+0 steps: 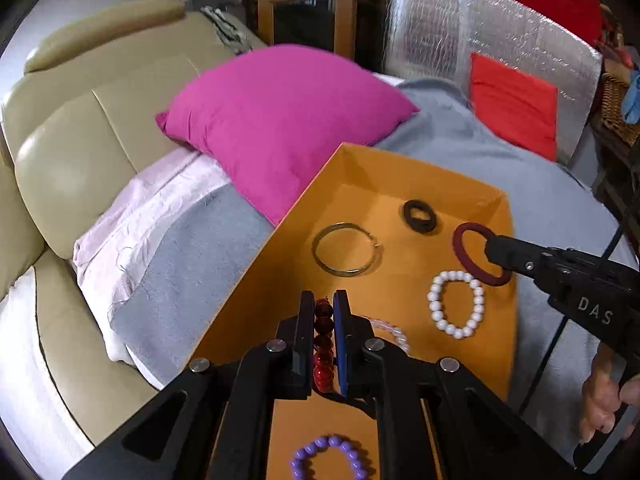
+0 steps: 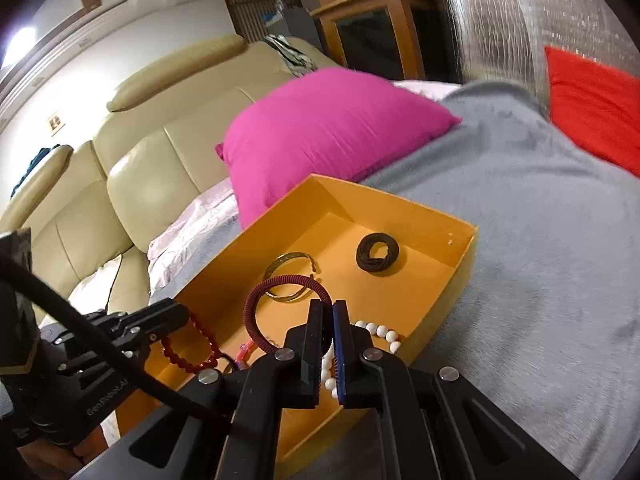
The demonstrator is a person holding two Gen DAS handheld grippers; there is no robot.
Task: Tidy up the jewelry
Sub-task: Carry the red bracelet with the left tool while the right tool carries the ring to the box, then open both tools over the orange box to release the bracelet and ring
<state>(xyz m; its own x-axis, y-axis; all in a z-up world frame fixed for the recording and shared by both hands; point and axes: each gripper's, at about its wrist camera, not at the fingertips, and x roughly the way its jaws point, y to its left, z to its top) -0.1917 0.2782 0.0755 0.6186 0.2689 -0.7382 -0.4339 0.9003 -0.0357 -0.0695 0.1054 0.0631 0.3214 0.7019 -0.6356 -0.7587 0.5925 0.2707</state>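
An orange box (image 1: 420,176) lies on a grey blanket. My left gripper (image 1: 323,298) is shut on a red bead bracelet (image 1: 323,344), held over the box's near left part. My right gripper (image 1: 490,250) is shut on a maroon cord bangle (image 1: 458,249) above the box's right side. In the right wrist view, the right gripper (image 2: 328,306) pinches the maroon bangle (image 2: 251,312), and the left gripper (image 2: 180,316) carries the red bracelet (image 2: 208,338). On the box floor (image 2: 400,208) lie a metal bangle (image 1: 346,250), a black hair tie (image 1: 419,216), a white pearl bracelet (image 1: 456,304) and a purple bead bracelet (image 1: 330,460).
A magenta pillow (image 1: 280,120) touches the box's far left corner. A beige leather sofa (image 1: 80,152) runs along the left. A red cushion (image 1: 512,104) leans on a silver foil sheet (image 1: 440,32) at the back right. A clear bead bracelet (image 1: 390,332) lies partly behind my left finger.
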